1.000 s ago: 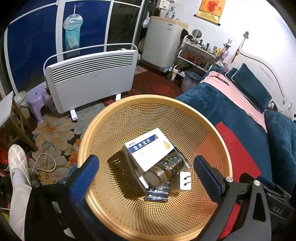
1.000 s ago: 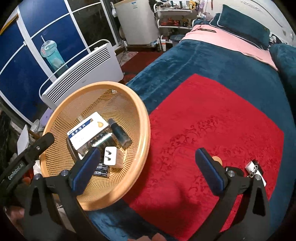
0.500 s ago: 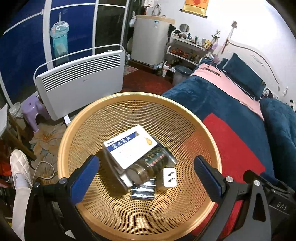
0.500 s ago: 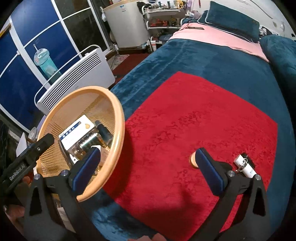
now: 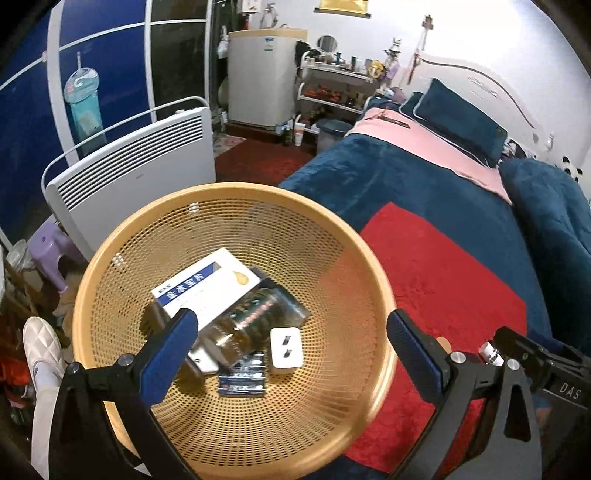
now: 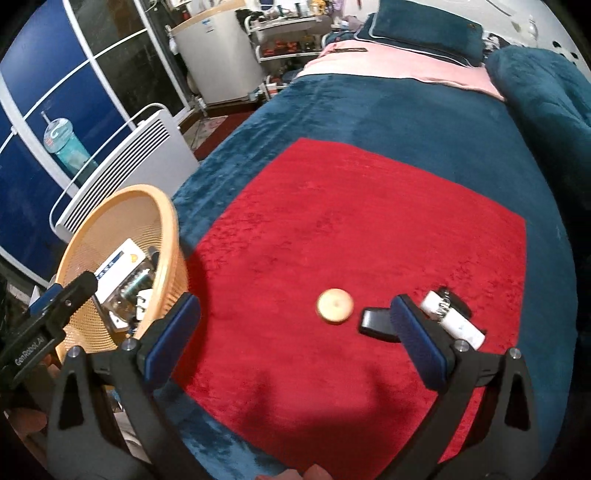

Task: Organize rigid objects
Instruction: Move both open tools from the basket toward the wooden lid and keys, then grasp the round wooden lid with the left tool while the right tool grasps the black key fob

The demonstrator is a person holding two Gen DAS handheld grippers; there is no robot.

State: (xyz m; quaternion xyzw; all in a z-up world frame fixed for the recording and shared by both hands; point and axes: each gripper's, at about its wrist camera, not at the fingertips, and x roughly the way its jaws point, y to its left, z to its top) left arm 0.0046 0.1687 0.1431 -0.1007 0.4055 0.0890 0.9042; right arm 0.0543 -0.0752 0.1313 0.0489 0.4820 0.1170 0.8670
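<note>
An orange mesh basket fills the left wrist view and shows at the left of the right wrist view. It holds a white and blue box, a jar, a white plug and a battery pack. My left gripper is open above the basket. On the red cloth lie a round wooden disc, a black object and a white tube. My right gripper is open and empty above the cloth, near the disc.
The bed has a dark blue blanket, a pink sheet and a blue pillow. A white heater stands beside the bed. A purple stool and a white shoe are on the floor.
The right gripper has swung right, away from the basket, over the red cloth; the disc, black object and tube came into view. The left gripper's view shifted slightly over the basket.
</note>
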